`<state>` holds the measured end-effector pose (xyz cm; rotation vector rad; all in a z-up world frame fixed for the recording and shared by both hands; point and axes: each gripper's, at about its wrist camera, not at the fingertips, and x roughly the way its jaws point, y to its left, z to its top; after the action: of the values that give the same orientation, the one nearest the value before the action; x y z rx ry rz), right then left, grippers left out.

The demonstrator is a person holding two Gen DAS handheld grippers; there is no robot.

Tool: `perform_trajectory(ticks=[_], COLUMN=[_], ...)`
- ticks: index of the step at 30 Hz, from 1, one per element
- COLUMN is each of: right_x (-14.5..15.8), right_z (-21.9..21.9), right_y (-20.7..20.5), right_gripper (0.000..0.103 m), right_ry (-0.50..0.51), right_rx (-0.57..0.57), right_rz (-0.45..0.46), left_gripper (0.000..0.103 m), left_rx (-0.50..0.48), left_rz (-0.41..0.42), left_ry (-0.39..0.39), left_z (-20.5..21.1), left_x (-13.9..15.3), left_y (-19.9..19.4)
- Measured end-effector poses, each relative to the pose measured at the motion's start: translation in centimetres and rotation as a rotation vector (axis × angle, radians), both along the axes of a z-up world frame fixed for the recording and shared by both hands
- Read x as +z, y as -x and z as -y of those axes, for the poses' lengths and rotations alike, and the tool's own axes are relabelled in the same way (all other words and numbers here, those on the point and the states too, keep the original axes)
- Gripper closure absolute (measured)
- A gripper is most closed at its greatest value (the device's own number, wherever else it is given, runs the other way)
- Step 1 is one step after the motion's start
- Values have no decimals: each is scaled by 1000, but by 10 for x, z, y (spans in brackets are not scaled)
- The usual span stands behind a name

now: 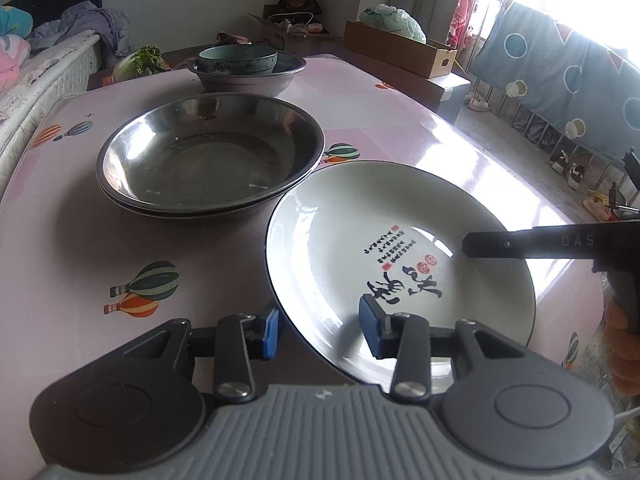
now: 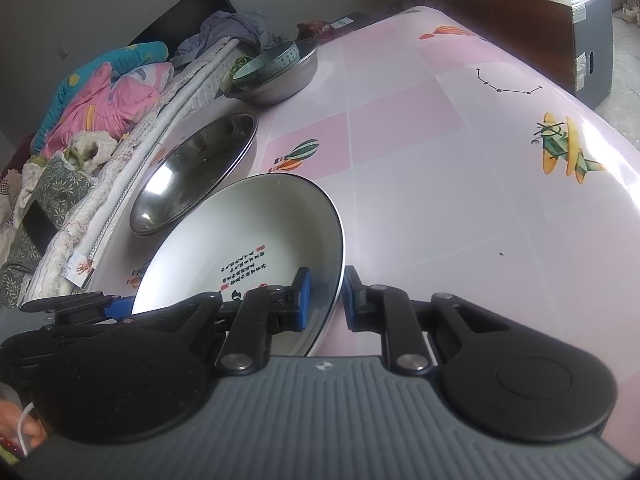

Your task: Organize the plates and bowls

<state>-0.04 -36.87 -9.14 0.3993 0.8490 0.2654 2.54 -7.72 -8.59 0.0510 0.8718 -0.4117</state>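
Observation:
A white plate with black calligraphy [image 1: 384, 248] [image 2: 248, 236] sits near the table's front. My left gripper [image 1: 318, 330] is open, its blue pads either side of the plate's near-left rim. My right gripper [image 2: 325, 300] is open, its pads straddling the plate's right rim; its finger [image 1: 520, 245] reaches over the plate in the left wrist view. Two nested steel bowls [image 1: 210, 156] [image 2: 196, 172] stand just beyond the plate. Farther back, a patterned ceramic bowl [image 1: 238, 59] [image 2: 268, 65] rests inside a steel basin [image 1: 250, 76] [image 2: 280, 80].
The table [image 1: 60, 240] [image 2: 460, 200] has a pink cloth with balloon prints. A bed with bedding [image 2: 100, 112] runs along its left side. Cardboard boxes [image 1: 400, 50] stand behind the table, and a drying rack with a blue cloth [image 1: 560, 72] to the right.

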Motion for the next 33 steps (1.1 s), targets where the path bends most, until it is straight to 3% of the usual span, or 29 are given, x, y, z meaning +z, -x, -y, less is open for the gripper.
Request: perform_trajectory(ticks=[33], right_x=[-1], right_z=[4], right_y=[3], right_gripper=[87], right_ry=[13], right_rx=[34], right_rz=[19], left_gripper=[62], left_rx=[19], left_rz=[5], left_ry=[9], left_z=[2], left_x=[1], left_y=[2])
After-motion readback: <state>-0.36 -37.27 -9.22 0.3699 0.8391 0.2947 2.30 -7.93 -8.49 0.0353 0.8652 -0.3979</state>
